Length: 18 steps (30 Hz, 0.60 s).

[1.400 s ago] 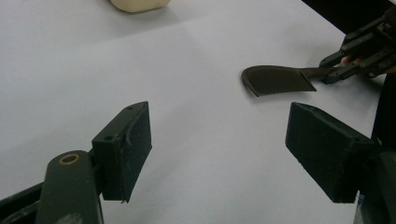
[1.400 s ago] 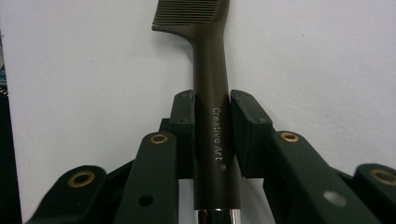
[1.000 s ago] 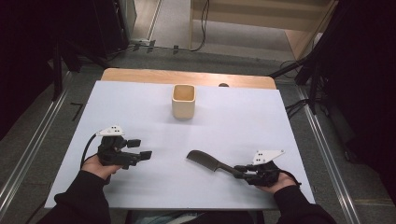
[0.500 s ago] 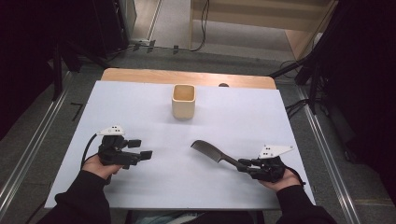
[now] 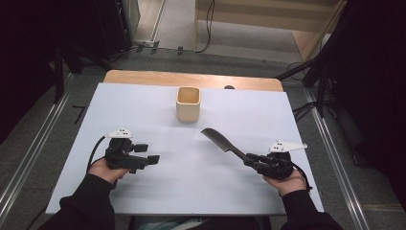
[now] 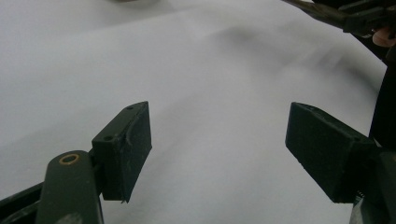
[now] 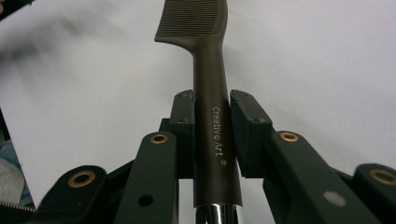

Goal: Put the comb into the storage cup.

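A dark brown comb (image 5: 221, 142) (image 7: 205, 56) with a long handle is lifted off the white table (image 5: 191, 191). My right gripper (image 5: 250, 158) (image 7: 211, 121) is shut on its handle, and the toothed end points up and left toward the cup. A beige square cup (image 5: 188, 103) stands upright near the table's far middle. At the table's left, my left gripper (image 5: 149, 154) (image 6: 219, 149) is open, low over the bare white surface, with nothing between its pads (image 6: 130, 140).
A wooden strip (image 5: 143, 76) runs along the table's far edge. Metal rails (image 5: 28, 158) flank the table on both sides. In the left gripper view the other gripper with the comb (image 6: 327, 11) shows at the top right.
My right gripper has risen with the comb, lifting it off the table and carrying its toothed end farther toward the cup. The left gripper has stayed where it was.
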{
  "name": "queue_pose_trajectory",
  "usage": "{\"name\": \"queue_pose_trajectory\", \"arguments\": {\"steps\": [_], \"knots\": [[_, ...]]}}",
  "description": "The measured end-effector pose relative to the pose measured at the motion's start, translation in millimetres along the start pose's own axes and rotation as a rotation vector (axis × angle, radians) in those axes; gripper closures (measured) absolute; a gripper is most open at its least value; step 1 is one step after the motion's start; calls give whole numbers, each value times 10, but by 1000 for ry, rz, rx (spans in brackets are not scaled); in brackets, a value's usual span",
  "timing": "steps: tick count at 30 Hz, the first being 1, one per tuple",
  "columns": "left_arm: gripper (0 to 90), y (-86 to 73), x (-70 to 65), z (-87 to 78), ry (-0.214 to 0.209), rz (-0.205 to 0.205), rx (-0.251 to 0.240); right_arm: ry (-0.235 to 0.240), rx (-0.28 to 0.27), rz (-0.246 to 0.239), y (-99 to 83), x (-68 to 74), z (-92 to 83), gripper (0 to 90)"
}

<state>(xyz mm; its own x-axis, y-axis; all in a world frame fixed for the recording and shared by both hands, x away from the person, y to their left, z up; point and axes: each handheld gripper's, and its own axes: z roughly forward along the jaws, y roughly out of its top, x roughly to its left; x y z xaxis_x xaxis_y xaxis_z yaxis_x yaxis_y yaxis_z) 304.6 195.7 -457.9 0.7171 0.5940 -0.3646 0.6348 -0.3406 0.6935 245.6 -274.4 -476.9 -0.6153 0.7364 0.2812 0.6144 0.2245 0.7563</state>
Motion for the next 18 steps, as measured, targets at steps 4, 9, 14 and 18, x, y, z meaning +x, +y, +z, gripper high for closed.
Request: {"name": "queue_pose_trajectory", "arguments": {"steps": [4,9,14,18], "knots": [[242,24,-28,22,2,-27,15,-11,-18,27,41,-1,4,703],[240,52,-69,64,-17,-23,20,-43,-38,30,98,27,1,703],[223,83,-118,136,-51,-20,34,-53,-47,68,134,22,1,702],[223,122,-174,189,-38,15,38,-70,-38,86,181,15,17,703]]}}
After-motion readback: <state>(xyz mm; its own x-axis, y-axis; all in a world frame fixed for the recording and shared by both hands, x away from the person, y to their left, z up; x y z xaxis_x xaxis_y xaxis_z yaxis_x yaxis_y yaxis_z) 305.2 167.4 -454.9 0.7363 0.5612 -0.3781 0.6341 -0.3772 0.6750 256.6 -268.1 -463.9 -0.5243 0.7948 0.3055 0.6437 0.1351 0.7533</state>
